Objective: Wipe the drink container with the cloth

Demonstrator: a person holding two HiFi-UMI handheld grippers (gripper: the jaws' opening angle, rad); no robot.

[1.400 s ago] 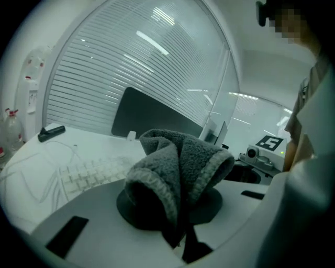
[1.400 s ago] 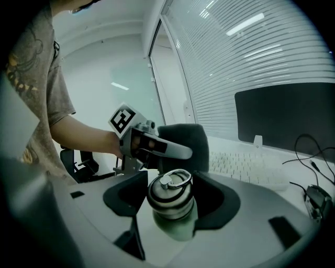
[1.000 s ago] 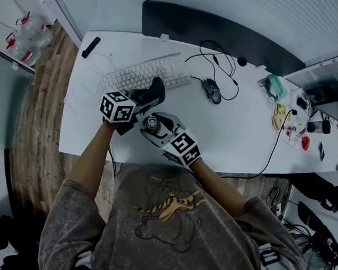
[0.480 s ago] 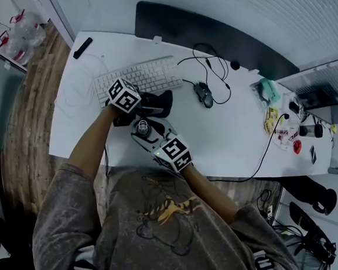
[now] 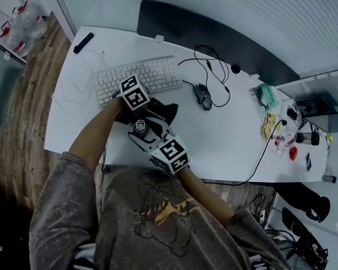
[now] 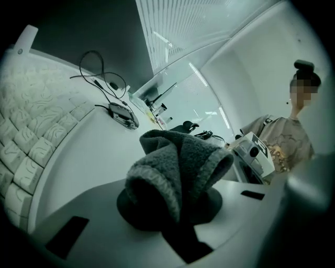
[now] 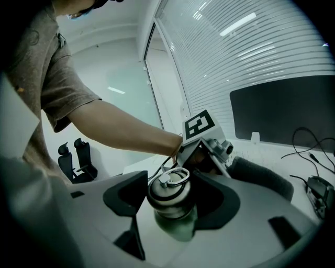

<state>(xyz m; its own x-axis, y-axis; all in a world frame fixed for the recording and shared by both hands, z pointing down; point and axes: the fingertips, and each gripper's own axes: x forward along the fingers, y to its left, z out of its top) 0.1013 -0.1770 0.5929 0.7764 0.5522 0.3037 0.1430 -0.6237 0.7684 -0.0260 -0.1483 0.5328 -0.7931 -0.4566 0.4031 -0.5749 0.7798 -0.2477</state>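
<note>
The drink container [image 7: 170, 201] is a metal bottle with a ring-topped lid, held between the dark pads of my right gripper [image 7: 172, 201]. In the head view the bottle's lid [image 5: 139, 127] shows just in front of my chest, above the desk's near edge, with the right gripper [image 5: 151, 136] shut on it. My left gripper [image 5: 146, 107] is shut on a dark grey cloth [image 6: 175, 175], bunched and folded between its jaws. The cloth [image 5: 161, 111] lies against the far side of the bottle. In the right gripper view the cloth [image 7: 259, 178] passes behind the bottle.
A white keyboard [image 5: 135, 80] lies just beyond the grippers. A mouse [image 5: 204, 96] with black cables sits to the right. A dark monitor [image 5: 207, 34] stands at the back. Small items [image 5: 280, 124] clutter the desk's right end. A remote [image 5: 83, 43] lies far left.
The left gripper with the cloth has shifted rightward and nearer, around the bottle's far side. The right gripper still holds the bottle in about the same place.
</note>
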